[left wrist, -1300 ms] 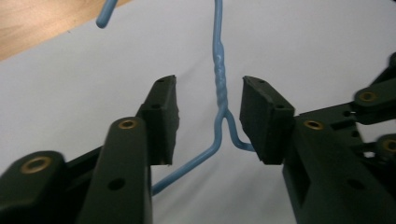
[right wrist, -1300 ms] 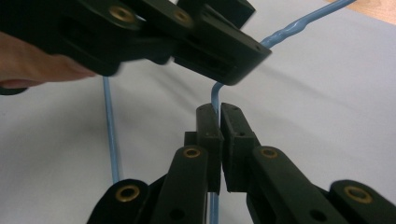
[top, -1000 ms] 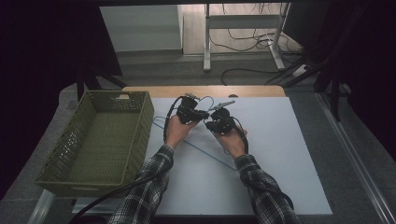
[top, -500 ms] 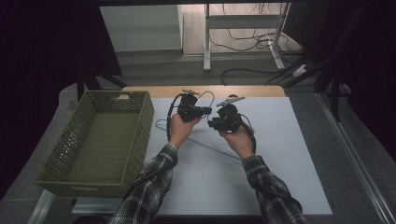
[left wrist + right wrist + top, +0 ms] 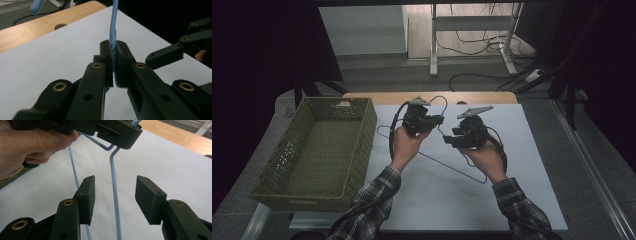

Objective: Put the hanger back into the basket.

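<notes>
A thin blue wire hanger (image 5: pixel 447 166) hangs tilted over the white table top, its hook (image 5: pixel 440 99) pointing away from me. My left gripper (image 5: pixel 440 120) is shut on the hanger's neck; in the left gripper view the blue wire (image 5: pixel 113 25) rises from between the pressed pads (image 5: pixel 113 53). My right gripper (image 5: pixel 448 140) stands open just right of it. In the right gripper view one hanger wire (image 5: pixel 114 177) runs between the spread pads (image 5: pixel 115 192) without touching them, and the left gripper (image 5: pixel 117 132) and its hand (image 5: pixel 30 145) are close above.
A green woven basket (image 5: pixel 362 145) with nothing in it stands at the table's left. A white sheet (image 5: pixel 517 165) covers the table, with a wooden strip (image 5: pixel 482 97) at the far edge. Cables and a desk frame lie on the floor beyond.
My right gripper has drifted to the right, a little apart from the left one. The left gripper has kept its hold on the hanger and hardly moved.
</notes>
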`<state>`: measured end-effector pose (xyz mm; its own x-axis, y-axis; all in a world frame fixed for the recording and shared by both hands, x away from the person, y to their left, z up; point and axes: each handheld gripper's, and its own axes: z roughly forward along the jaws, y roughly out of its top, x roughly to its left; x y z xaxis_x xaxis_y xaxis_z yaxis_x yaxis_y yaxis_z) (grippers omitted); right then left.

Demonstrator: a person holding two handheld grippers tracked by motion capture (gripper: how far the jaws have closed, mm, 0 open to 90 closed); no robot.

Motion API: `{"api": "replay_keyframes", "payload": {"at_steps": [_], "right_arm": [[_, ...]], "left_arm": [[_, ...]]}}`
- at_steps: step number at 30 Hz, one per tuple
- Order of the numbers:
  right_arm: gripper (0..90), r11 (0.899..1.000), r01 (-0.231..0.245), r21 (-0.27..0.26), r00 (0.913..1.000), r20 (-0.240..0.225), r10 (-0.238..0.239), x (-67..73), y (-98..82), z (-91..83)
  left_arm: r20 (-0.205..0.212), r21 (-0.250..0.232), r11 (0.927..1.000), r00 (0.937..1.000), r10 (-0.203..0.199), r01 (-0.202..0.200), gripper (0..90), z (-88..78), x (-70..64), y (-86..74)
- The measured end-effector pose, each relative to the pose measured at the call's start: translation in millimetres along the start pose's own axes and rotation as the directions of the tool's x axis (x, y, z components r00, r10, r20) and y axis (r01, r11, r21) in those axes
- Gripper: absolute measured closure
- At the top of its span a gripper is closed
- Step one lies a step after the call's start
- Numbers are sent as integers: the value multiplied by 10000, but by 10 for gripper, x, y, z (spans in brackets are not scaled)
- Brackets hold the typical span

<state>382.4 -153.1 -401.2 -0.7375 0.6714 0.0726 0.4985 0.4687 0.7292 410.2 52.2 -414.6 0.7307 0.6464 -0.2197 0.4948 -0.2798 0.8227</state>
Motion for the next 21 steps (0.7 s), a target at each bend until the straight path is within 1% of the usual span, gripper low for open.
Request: {"api": "replay_keyframes", "payload": {"at_steps": [1, 2, 4, 6, 8, 10, 13, 14, 15, 17, 18, 20, 21], "right_arm": [[513, 10000, -16, -5, 9999, -116, 16, 28, -16, -18], [521, 10000, -18, 88, 9995, -322, 21, 65, -35, -31], [539, 9999, 31, 169, 9985, -556, -21, 121, -64, -33], [566, 9994, 25, 349, 9964, -842, 4, 189, -98, -10], [611, 9991, 60, 422, 9948, -1014, -17, 244, -125, 16], [650, 9985, 34, 542, 9927, -1207, 31, 286, -142, 49], [824, 9971, 60, 757, 9911, -1327, 42, 330, -161, 102], [859, 9965, 29, 832, 9870, -1601, 105, 343, -170, 114], [866, 9956, 63, 932, 9870, -1604, 88, 362, -176, 125], [869, 9952, 177, 964, 9879, -1554, -25, 391, -192, 133], [870, 9952, 166, 968, 9862, -1658, -4, 391, -198, 128], [871, 9942, 255, 1041, 9865, -1638, -82, 384, -202, 114], [871, 9946, 301, 995, 9868, -1613, -138, 378, -207, 102]], "left_arm": [[36, -90, 10000, 10000, 19, -19, 865, -48, -56, -37], [80, -164, 9998, 9999, -74, 76, 865, -74, -90, -62], [122, -243, 9996, 9998, -131, 134, 865, -142, -167, -129], [166, -254, 9997, 9999, -48, 52, 865, -199, -237, -186], [71, -246, 9996, 9999, 132, -130, 865, -251, -300, -231], [202, -182, 9998, 9997, 117, -113, 865, -287, -350, -279], [198, -88, 9997, 9996, 214, -213, 864, -309, -392, -338], [232, 1, 9996, 9993, 298, -298, 863, -315, -391, -350], [338, 29, 9994, 9989, 338, -340, 861, -317, -383, -359], [718, 17, 9993, 9968, 361, -364, 847, -347, -343, -383], [767, 27, 9991, 9961, 430, -433, 813, -361, -331, -390], [844, 275, 9975, 9944, 632, -657, 678, -402, -294, -397], [983, 347, 9959, 9920, 792, -830, 616, -440, -272, -405]]}}
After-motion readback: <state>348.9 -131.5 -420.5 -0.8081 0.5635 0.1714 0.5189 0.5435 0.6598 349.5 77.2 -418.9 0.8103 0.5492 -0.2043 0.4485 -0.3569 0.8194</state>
